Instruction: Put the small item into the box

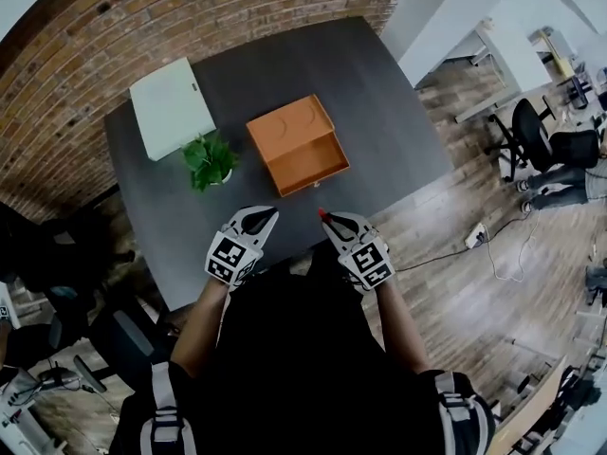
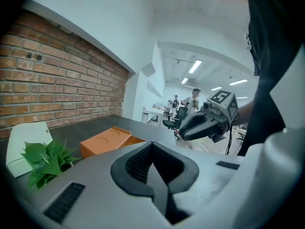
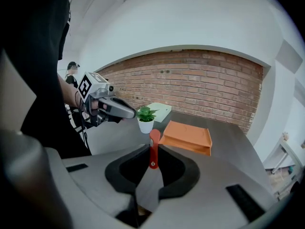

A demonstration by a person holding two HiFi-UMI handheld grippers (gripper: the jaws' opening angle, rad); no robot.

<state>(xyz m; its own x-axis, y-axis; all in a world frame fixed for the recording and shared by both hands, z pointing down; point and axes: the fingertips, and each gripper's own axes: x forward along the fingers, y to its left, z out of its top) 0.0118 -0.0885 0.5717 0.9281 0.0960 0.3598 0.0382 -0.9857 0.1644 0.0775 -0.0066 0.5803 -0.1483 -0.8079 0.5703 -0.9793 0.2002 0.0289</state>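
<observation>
An orange box (image 1: 298, 146) lies open in the middle of the dark table (image 1: 389, 131), its lid folded back toward the wall. My right gripper (image 1: 324, 217) hovers over the table's near edge, a short way in front of the box. It is shut on a small red item (image 3: 154, 144), which stands upright between its tips; the same red item (image 1: 321, 212) shows in the head view. My left gripper (image 1: 271, 215) is level with it to the left, jaws shut and empty. Its tips (image 2: 152, 144) meet with nothing between them.
A small potted plant (image 1: 209, 159) stands just left of the box. A white flat box (image 1: 172, 107) lies behind it, near the brick wall. Office chairs (image 1: 541, 136) and cables are on the wooden floor to the right of the table.
</observation>
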